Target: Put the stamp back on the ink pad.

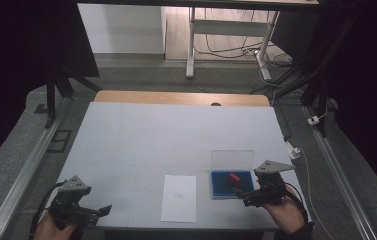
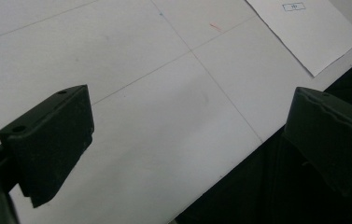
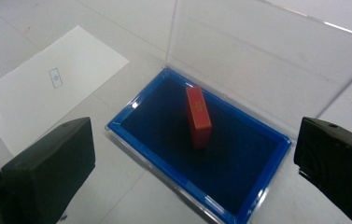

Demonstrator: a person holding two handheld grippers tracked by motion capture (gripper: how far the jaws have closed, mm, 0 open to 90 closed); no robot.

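Note:
A red block [image 1: 234, 178] [image 3: 198, 116] stands on end in a shallow blue tray [image 1: 216, 193] [image 3: 128, 130] at the table's front right. The tray's clear lid [image 1: 232, 159] [image 3: 257, 60] stands upright behind it. My right gripper [image 1: 243, 196] [image 3: 197, 142] hovers just in front of the tray, open, its jaws wide apart with nothing between the pads. My left gripper [image 1: 101, 212] [image 2: 187, 135] is at the front left over the bare table near its edge, open and holding nothing.
A white sheet of paper [image 1: 178, 199] [image 2: 304, 32] [image 3: 47, 88] with a small printed rectangle lies between the two grippers. The white table top [image 1: 176, 135] stretches back to a wooden strip. The table's front edge [image 2: 239, 156] runs under the left gripper.

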